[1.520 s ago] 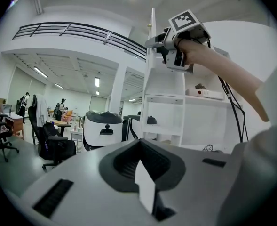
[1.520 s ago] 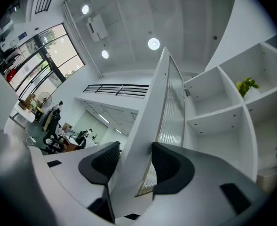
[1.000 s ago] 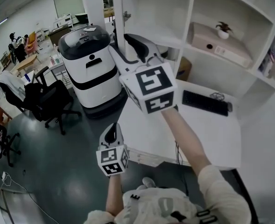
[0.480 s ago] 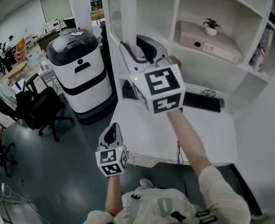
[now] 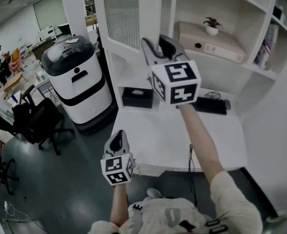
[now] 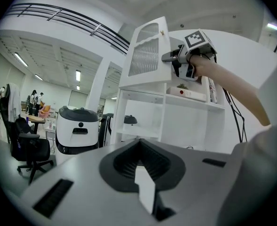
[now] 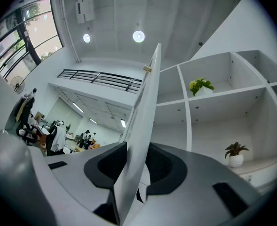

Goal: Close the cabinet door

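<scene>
The white cabinet door point(image 5: 124, 18) with its ribbed pane stands swung out from the shelf unit point(image 5: 240, 13). My right gripper point(image 5: 157, 46) is raised on an outstretched arm, with the door's free edge point(image 7: 145, 140) running between its jaws. The jaws have just been closing and the pads now press on that edge. In the left gripper view the right gripper point(image 6: 169, 58) shows clamped on the door point(image 6: 147, 55). My left gripper point(image 5: 116, 141) hangs low in front of the desk, shut and holding nothing point(image 6: 144, 185).
A white desk point(image 5: 182, 135) under the shelves carries a black keyboard point(image 5: 209, 105) and a black box point(image 5: 137, 97). A potted plant point(image 5: 212, 27) sits on a beige box point(image 5: 209, 43) on a shelf. A white machine with a dark lid point(image 5: 77, 77) and office chairs point(image 5: 33, 118) stand at left.
My right gripper has moved right towards the shelves and the door has swung with it. The left gripper has stayed low, nearly where it was.
</scene>
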Demonstrator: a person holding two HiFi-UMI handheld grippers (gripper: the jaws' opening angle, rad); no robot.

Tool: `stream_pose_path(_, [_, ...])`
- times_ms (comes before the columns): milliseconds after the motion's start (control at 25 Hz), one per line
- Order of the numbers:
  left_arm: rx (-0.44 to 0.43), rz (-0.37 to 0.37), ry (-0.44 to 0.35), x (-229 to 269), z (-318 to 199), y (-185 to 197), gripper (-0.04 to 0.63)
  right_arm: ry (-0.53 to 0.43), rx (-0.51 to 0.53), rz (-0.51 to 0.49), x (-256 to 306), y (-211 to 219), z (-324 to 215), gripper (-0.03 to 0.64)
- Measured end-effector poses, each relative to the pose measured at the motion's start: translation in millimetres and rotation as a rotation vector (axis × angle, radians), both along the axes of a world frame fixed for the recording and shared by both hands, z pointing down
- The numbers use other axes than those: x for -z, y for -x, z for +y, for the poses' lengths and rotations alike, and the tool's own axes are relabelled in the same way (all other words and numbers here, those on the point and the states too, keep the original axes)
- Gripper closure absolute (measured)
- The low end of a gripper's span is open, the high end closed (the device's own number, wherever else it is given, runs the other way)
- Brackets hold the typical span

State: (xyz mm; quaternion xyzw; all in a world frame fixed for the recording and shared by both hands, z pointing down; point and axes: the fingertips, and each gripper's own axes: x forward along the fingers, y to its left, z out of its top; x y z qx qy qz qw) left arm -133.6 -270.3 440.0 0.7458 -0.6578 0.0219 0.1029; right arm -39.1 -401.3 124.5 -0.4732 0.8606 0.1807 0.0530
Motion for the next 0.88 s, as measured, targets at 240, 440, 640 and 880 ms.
stream_pose_path(240, [-0.023,0.004,0.006,-3.1,-7.0,-7.6,0.591,0.014,-0.006,0.001,0.6,-7.9,-12.6,0.503])
stream_pose_path(440, [-0.029,0.002,0.01,-5.5,-10.1,-8.8,0.591,0.015,-0.024,-0.004,-0.3,-13.9,-22.2,0.493])
stream_pose_path(640, [-0.016,0.006,0.014,-7.5,-9.9,-1.3,0.591,0.019,-0.046,-0.011,-0.3,-19.0,-30.3,0.482])
stream_pose_path(880, [-0.012,0.007,0.026,-13.6,-11.3,0.4,0.591,0.024,-0.07,-0.02,-0.5,-25.9,-39.8,0.471])
